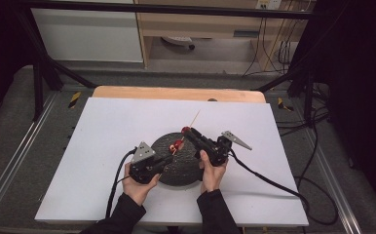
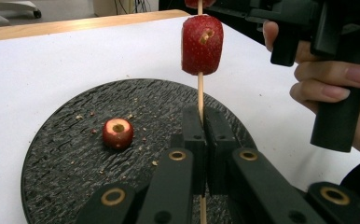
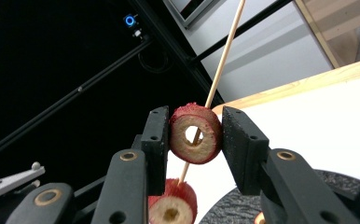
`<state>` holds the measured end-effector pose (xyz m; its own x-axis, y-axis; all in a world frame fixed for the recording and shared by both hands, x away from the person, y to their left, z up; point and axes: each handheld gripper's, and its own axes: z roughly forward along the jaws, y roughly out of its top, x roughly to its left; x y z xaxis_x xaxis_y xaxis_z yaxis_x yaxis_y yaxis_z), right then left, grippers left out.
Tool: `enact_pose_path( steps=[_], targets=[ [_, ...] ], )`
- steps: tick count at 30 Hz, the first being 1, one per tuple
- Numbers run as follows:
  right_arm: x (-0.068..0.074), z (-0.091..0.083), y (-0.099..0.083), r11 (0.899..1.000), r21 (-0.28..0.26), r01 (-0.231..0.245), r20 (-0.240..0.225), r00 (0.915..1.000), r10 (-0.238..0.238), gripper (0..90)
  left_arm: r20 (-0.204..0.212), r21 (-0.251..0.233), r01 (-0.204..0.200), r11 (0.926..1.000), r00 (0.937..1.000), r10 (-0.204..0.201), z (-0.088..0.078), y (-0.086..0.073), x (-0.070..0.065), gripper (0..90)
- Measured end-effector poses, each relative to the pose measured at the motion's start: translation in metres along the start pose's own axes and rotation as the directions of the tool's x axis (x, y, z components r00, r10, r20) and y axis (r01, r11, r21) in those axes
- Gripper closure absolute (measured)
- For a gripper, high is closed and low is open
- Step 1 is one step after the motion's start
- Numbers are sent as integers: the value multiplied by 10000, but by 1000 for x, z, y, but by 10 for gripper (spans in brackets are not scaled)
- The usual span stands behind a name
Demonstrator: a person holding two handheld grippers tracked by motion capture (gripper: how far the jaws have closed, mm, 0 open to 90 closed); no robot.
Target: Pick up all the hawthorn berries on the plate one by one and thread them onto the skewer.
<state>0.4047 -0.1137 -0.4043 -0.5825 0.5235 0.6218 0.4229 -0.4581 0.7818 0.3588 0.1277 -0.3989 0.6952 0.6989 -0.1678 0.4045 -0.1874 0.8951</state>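
A white table point(image 1: 108, 146) carries a round black slate plate point(image 2: 66, 140), and one cored red fruit piece point(image 2: 118, 133) lies on it. Above the plate, the left gripper point(image 2: 200, 122) is clamped tight on a thin wooden skewer point(image 2: 199, 88) with a strawberry-like piece point(image 2: 202, 44) threaded on. The right gripper point(image 3: 196, 135) pinches another hollow red ring point(image 3: 195, 139) around the skewer, higher up.

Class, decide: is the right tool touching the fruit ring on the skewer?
Touching. In the right gripper view the right tool has both jaws pressed against the fruit ring, with the skewer through its hole.
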Motion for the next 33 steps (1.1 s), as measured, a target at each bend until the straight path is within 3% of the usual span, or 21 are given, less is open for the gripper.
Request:
enact_pose_path(
  steps=[16,23,26,28,33],
  targets=[
    [1,-1,-2,9984,509,252,-81,9997,-248,624,184,24,-38,10000,9998,37,0,0,2,880],
    [1,-10,12,9894,1017,1034,186,9942,-1058,485,5,194,-94,9998,10000,93,-8,-4,11,880],
    [-2,-15,18,9793,1513,1348,386,9891,-1421,401,-116,301,-208,9993,9997,212,-14,-7,16,880],
    [-5,-18,21,9657,2023,1630,525,9828,-1769,336,-138,386,-228,9990,9996,233,-18,-10,19,880],
    [-11,-21,23,9160,3340,2223,762,9623,-2613,187,-230,640,-328,9974,9991,343,-29,-16,27,880]
  ],
)
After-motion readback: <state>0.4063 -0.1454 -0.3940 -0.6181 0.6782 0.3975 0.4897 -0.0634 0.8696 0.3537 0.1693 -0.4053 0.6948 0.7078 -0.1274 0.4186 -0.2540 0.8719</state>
